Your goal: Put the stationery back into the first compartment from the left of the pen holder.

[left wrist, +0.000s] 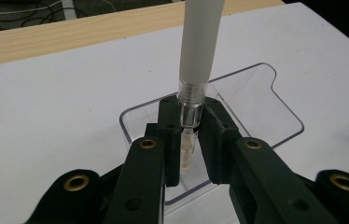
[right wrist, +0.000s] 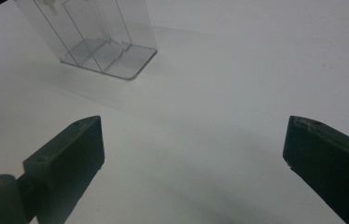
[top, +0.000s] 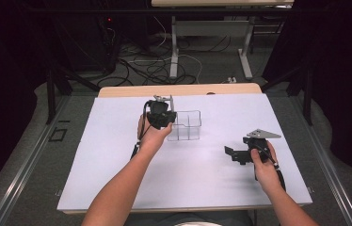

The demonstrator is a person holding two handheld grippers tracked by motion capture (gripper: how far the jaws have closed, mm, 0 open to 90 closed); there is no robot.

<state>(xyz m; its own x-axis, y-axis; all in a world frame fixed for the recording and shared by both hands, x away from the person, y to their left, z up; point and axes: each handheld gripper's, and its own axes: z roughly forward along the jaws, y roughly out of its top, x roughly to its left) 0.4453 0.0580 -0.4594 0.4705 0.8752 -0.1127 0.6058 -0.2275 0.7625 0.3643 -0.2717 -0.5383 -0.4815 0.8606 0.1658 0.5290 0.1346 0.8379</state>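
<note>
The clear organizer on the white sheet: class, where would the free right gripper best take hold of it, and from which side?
Probably by the top rim of an outer wall of the clear organizer, coming down from above. It stands upright and open-topped, with thin straight walls that open jaws can straddle. The right gripper is open and apart from it; the left gripper holds a white pen over the near compartment.

Dim room — grey floor (top: 33, 155), tangled cables (top: 141, 66), white-legged desk (top: 212, 28) beyond the white-topped table (top: 117, 155).

A wooden table (top: 132, 90) carries a white sheet (top: 117, 155), bearing a clear organizer (top: 187, 126).
</note>
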